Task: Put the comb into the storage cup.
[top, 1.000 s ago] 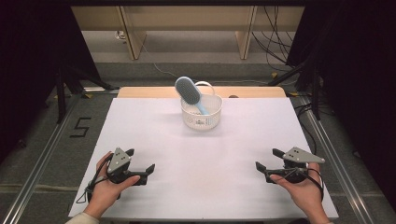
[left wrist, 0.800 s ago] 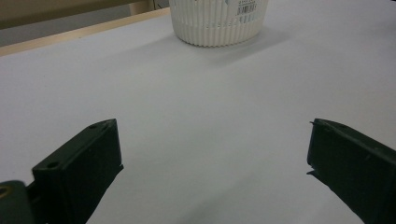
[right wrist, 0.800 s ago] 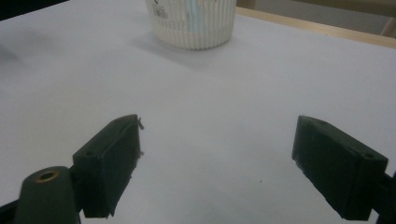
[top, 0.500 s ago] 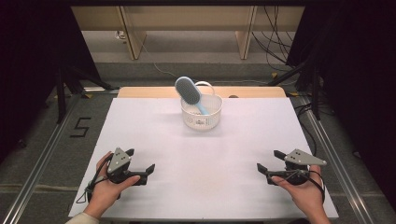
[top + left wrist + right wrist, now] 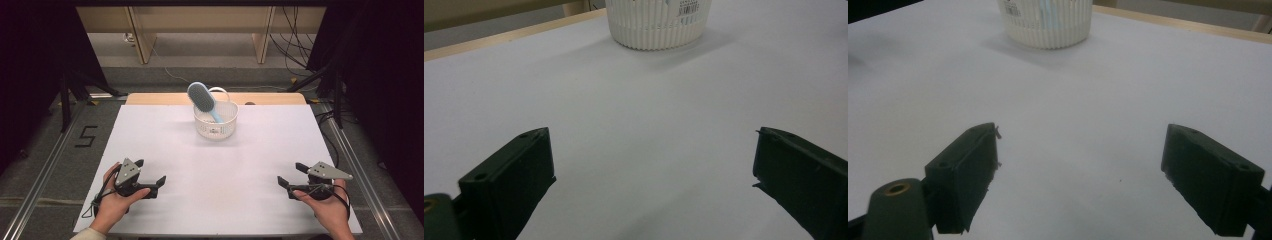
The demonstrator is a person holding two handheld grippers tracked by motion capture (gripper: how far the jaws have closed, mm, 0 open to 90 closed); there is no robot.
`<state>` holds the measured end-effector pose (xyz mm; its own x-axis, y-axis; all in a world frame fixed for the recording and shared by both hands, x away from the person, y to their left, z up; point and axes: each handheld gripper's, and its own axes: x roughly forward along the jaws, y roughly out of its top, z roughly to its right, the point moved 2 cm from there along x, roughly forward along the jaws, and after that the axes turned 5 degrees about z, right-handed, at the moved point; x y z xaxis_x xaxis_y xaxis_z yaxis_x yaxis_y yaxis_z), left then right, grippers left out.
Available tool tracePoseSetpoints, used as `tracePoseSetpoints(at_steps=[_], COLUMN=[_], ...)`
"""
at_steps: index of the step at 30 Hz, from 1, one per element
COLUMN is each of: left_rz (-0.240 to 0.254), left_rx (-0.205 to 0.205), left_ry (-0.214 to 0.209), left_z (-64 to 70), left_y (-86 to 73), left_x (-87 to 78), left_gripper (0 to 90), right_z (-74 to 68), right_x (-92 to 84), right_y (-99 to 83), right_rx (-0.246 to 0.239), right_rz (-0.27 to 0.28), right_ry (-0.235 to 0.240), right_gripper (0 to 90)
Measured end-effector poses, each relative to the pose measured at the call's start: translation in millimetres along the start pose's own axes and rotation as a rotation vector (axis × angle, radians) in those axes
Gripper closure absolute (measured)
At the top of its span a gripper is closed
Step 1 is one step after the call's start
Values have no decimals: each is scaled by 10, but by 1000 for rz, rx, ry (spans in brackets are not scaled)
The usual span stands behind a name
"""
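Not much is different from a moment ago: our right gripper [image 5: 291,176] has slid a tiny bit toward us, and our left gripper [image 5: 151,179] is in the same spot. Both claws are spread wide with nothing between them, low over the white table [image 5: 250,165]. The white basket [image 5: 215,120] sits far ahead of both claws, near the back middle of the table. A blue brush [image 5: 202,100] leans in it, head up. The basket is well apart from each claw.
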<state>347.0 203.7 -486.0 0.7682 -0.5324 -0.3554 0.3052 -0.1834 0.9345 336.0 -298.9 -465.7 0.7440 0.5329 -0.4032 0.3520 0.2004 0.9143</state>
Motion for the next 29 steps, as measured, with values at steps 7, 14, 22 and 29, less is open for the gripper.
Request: tracePoseSetpoints(at_steps=[7, 14, 22, 29], left_rz=[2, 3, 1, 1], left_rx=[2, 3, 5, 3], left_ry=[-2, -2, -1, 0], left_z=[-3, -2, 4, 7], left_y=[1, 3, 5, 6], left_x=[1, 0, 5, 12], left_gripper=[24, 23, 23, 23], right_z=[14, 36, 45, 58], right_x=[3, 1, 4, -5], right_y=[-10, -29, -23, -20], right_rx=[-3, -2, -3, 4], right_rz=[4, 1, 7, 12], right_ry=[-5, -15, -15, -15], right_gripper=[160, 160, 159, 159])
